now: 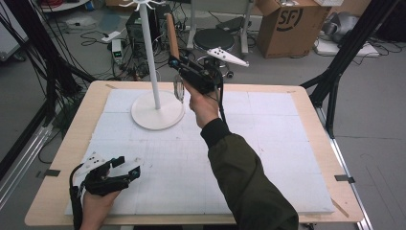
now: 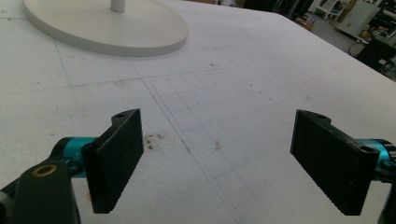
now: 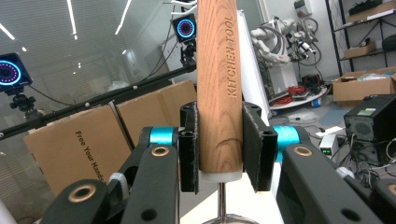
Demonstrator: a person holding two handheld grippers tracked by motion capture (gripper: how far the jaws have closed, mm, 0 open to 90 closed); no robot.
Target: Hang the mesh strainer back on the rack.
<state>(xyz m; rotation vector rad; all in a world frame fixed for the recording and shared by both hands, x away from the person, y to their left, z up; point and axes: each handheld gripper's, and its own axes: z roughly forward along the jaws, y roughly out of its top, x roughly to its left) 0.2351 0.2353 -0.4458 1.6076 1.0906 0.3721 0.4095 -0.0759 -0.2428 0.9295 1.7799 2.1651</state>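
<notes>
White foam covers your tabletop (image 1: 268, 143). Your right tool (image 3: 219, 144) clamps the wooden-handled kitchen utensil (image 3: 219, 84) above the far edge, beside the white stand (image 1: 155, 96); your left tool (image 2: 217, 158) gapes empty near the near-left corner.

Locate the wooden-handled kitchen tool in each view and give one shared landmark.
High view: the wooden-handled kitchen tool stands top centre, handle up, clamped in the right gripper beside the white stand's pole.
Left gripper view: not in it.
Right gripper view: its handle rises through the centre, pinched between the jaws.
Shared landmark: the white stand, whose round base lies at the left gripper view's top left.
</notes>
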